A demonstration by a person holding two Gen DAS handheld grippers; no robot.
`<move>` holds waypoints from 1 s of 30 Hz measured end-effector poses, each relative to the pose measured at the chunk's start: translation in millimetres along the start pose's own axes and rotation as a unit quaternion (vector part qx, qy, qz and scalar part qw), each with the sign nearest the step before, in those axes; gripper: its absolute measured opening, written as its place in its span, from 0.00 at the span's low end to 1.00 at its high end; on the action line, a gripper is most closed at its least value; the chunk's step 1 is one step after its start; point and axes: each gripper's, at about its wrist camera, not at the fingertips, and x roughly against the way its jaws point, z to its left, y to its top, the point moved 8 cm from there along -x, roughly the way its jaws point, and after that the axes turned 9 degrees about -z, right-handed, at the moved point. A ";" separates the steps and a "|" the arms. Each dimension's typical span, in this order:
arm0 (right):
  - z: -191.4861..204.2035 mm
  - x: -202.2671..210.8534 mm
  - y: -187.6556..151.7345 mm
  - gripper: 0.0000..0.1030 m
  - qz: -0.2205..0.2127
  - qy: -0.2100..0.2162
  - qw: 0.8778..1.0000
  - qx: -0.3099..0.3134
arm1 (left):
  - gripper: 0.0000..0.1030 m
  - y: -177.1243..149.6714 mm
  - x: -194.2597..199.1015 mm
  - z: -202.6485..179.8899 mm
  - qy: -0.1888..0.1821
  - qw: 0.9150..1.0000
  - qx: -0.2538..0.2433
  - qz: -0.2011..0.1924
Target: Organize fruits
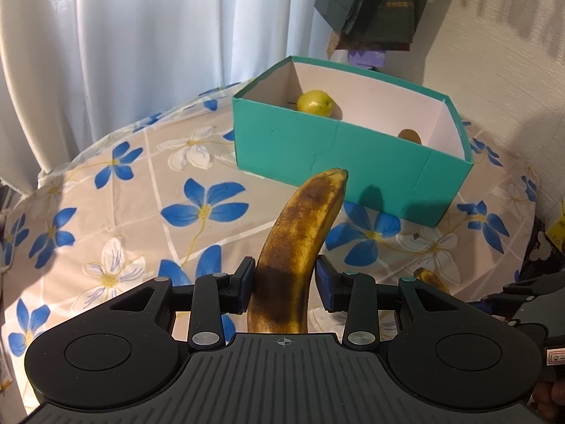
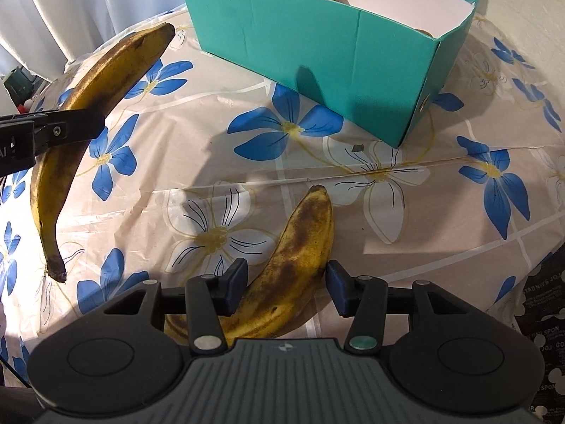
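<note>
Teal box point(image 2: 317, 53) stands ahead on bench point(image 2: 219, 148), top open, near wall blocks low approach. Inside, pear point(image 1: 314, 103) at far-left corner, brown fruit point(image 1: 410, 136) at right end, bare floor between. Bench between lying banana point(image 2: 293, 268) and box free. Curtain point(image 1: 141, 35) behind.

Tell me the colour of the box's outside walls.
Teal green box, white inside; the right wrist view shows it best.
</note>
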 end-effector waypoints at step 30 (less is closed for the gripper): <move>-0.5 1.4 4.5 0.35 -0.037 0.027 0.999 -0.005 | 0.40 -2.1 -7.1 9.4 0.030 0.999 0.011 0.019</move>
